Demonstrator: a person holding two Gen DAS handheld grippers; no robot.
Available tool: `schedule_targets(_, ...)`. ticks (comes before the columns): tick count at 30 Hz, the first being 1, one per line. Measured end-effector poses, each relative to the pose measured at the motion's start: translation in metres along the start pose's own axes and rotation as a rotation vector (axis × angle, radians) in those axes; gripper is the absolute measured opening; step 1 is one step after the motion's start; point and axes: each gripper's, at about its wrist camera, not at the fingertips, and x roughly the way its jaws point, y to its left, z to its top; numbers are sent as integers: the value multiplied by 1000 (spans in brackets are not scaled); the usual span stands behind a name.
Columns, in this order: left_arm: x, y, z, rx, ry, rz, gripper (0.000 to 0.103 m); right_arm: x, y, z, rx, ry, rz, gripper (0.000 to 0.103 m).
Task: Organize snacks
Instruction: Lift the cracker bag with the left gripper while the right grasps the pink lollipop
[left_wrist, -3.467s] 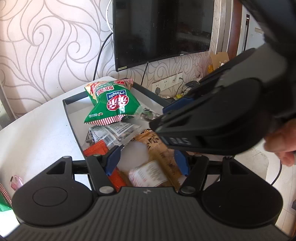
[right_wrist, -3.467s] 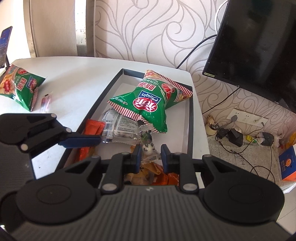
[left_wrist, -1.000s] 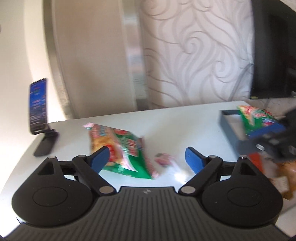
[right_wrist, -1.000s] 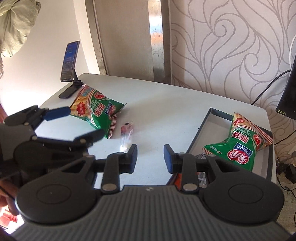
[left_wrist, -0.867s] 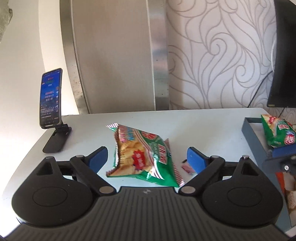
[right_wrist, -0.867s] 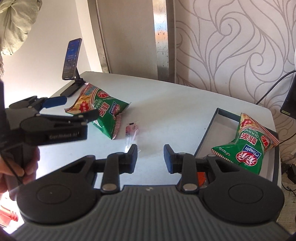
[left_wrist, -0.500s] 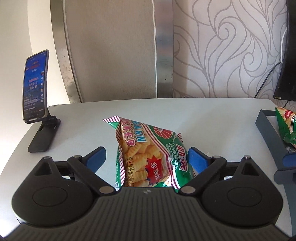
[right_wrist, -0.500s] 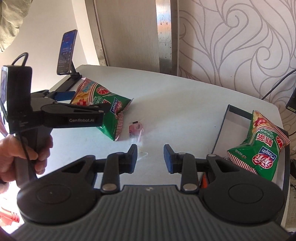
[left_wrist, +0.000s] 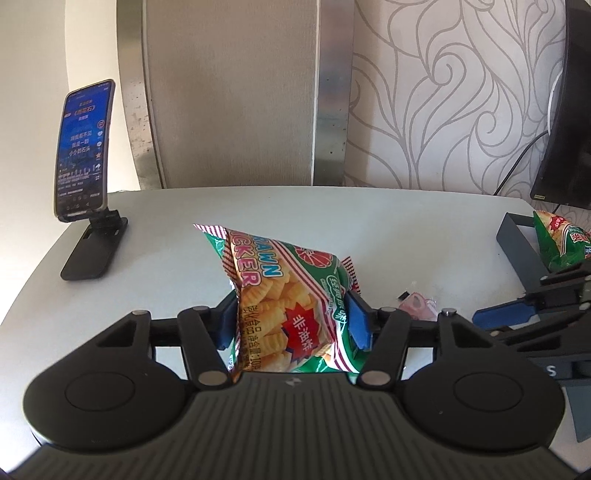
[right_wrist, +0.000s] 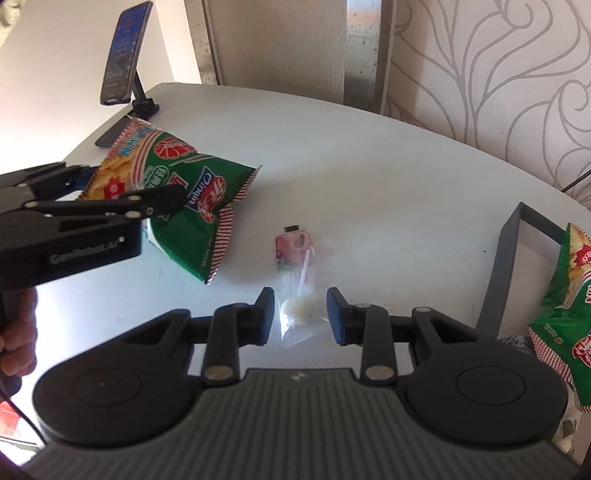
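Observation:
My left gripper (left_wrist: 291, 321) is shut on a green prawn cracker bag (left_wrist: 284, 299), squeezing its near end; the bag also shows in the right wrist view (right_wrist: 184, 199) with the left gripper (right_wrist: 122, 192) on it. My right gripper (right_wrist: 300, 315) is open, its fingers either side of a small clear-wrapped lollipop with a pink tag (right_wrist: 297, 280) lying on the white table (right_wrist: 369, 166). A dark tray (right_wrist: 511, 258) at the right holds another green cracker bag (right_wrist: 565, 321).
A phone on a black stand (left_wrist: 83, 162) stands at the table's far left edge. A TV (left_wrist: 565, 110) hangs on the patterned wall at right. The tray's near corner (left_wrist: 513, 240) shows in the left wrist view.
My left gripper has closed on the cracker bag, which was between open fingers half a second ago. My right gripper has moved forward over the lollipop.

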Motion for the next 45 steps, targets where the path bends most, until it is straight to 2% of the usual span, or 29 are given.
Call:
schedule_targets(3, -13, 8, -8, -5, 9, -1, 64, 12, 5, 1, -19, 33, -12, 34)
schedule_targets(6, -22, 9, -15, 6, 11, -4, 64, 13, 10, 3, -53, 17, -24, 34)
schedule_targets(8, -27, 8, -18, 22, 10, -8, 64, 12, 13, 3, -72, 21, -18, 27)
schedule_targets(9, -29, 8, -20, 27, 11, -12, 64, 11, 15, 3, -77, 22, -25, 26)
schedule_targets(22, -37, 1, -23, 81, 26, -43, 64, -34, 23, -22, -34, -15, -22, 25)
schedule_targets(45, -68, -69, -31, 234, -16, -165, 64, -117, 21, -62, 74, -159, -62, 25)
